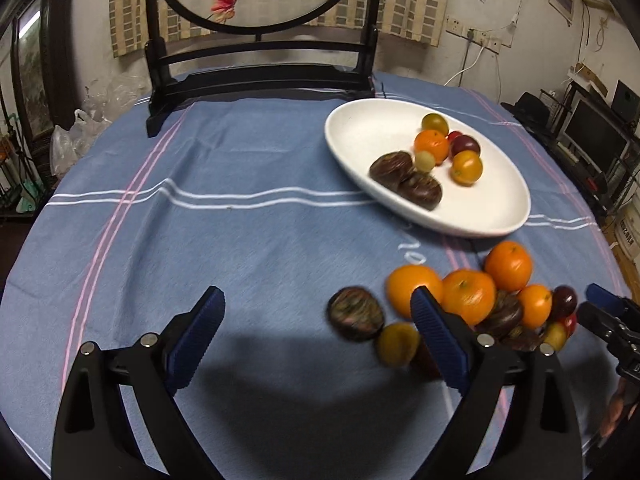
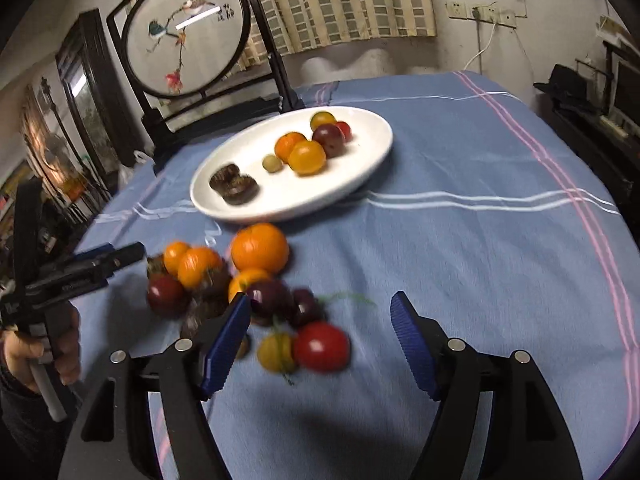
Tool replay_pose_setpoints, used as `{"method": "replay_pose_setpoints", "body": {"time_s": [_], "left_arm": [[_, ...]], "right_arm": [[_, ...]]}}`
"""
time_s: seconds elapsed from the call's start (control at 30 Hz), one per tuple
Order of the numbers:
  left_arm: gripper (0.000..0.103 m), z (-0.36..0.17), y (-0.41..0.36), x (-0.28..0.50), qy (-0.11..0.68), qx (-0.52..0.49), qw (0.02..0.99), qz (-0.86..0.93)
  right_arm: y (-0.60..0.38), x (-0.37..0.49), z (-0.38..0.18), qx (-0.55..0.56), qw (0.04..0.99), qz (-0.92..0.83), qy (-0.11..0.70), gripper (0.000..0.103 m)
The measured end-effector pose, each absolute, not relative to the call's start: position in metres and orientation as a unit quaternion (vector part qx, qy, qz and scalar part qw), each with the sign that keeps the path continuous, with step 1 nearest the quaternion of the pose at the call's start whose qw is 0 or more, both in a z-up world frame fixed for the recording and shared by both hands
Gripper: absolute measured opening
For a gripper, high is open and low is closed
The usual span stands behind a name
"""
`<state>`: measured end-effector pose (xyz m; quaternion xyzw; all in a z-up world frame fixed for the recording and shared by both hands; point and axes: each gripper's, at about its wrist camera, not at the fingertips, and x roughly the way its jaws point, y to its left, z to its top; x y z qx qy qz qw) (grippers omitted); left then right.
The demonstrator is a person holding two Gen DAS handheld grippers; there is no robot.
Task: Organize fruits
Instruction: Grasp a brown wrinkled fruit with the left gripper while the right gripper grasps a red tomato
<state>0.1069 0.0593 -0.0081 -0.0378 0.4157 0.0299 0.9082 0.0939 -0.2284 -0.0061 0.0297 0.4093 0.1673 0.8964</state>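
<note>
A white oval plate (image 1: 360,132) (image 2: 360,160) at the far side of the blue cloth holds several fruits: small oranges, dark ones and little tomatoes. A loose pile lies nearer me, with oranges (image 1: 468,296) (image 2: 260,248), dark fruits (image 1: 354,314) and a red tomato (image 2: 322,346). My left gripper (image 1: 318,306) is open just left of the pile, one dark fruit lying in the gap ahead of its tips, untouched. My right gripper (image 2: 320,306) is open over the pile's right end, the red tomato lying loose between its fingers. Each gripper shows at the edge of the other view (image 1: 608,312) (image 2: 100,264).
A dark wooden stand with a round embroidered screen (image 1: 260,80) (image 2: 184,32) sits on the table's far left, close behind the plate. Plastic bags (image 1: 80,132) lie beyond the left table edge. A hand (image 2: 40,352) holds the left gripper. Shelves and monitors (image 1: 596,136) stand at the right.
</note>
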Motion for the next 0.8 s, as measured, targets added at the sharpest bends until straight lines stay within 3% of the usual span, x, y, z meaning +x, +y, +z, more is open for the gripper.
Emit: {"method": "replay_pose_setpoints", "body": {"time_s": [0.53, 0.63, 0.7, 0.8], "left_arm": [[0.092, 0.0, 0.081, 0.101, 0.405, -0.067, 0.911, 0.031], [0.092, -0.002, 0.081, 0.102, 0.408, -0.07, 0.91, 0.028], [0.092, -0.002, 0.079, 0.102, 0.408, -0.062, 0.91, 0.03], [0.092, -0.004, 0.077, 0.102, 0.412, -0.058, 0.909, 0.028]], "right_arm": [[-0.216, 0.068, -0.013, -0.066, 0.881, 0.161, 0.44, 0.069], [-0.221, 0.074, -0.018, -0.067, 0.879, 0.148, 0.448, 0.059], [-0.221, 0.081, -0.022, -0.067, 0.876, 0.144, 0.456, 0.038], [-0.215, 0.091, -0.026, -0.07, 0.871, 0.149, 0.463, 0.035]]}}
